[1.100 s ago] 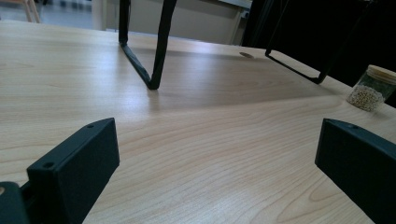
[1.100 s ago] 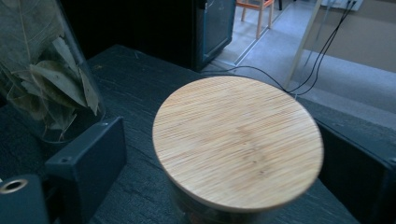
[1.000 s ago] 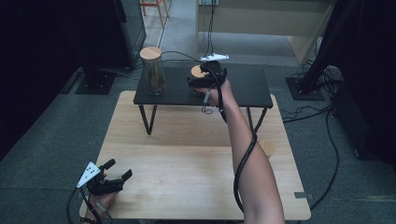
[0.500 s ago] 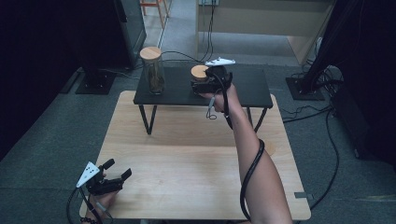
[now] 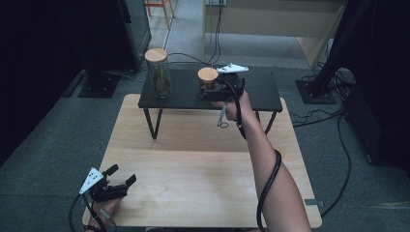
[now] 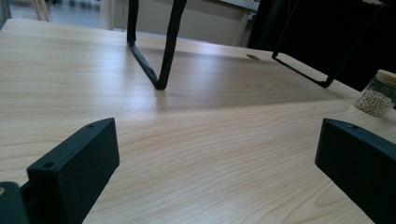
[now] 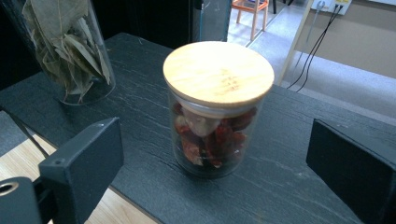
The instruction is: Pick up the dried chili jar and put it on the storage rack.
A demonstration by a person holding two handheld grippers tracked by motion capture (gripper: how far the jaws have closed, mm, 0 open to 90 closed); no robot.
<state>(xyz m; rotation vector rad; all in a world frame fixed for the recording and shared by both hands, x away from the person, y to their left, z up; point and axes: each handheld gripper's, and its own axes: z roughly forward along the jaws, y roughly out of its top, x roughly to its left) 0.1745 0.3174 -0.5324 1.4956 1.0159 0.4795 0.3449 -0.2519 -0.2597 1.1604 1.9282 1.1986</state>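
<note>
Reaching with our right gripper (image 7: 212,154), jaws spread and empty | short jar (image 7: 217,109) upright on black shelf (image 7: 299,154), straight ahead between the jaws | left gripper (image 5: 116,186) open, idle, well apart.

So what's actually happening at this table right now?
A person holds a two-jaw gripper in each hand. The right gripper is stretched out to a black shelf standing on the wooden table, jaws open either side of a short glass jar of red dried fruit with a wooden lid; it isn't gripping yet. A taller jar of dried leaves stands alongside. The left gripper rests open near the table's front corner.
</note>
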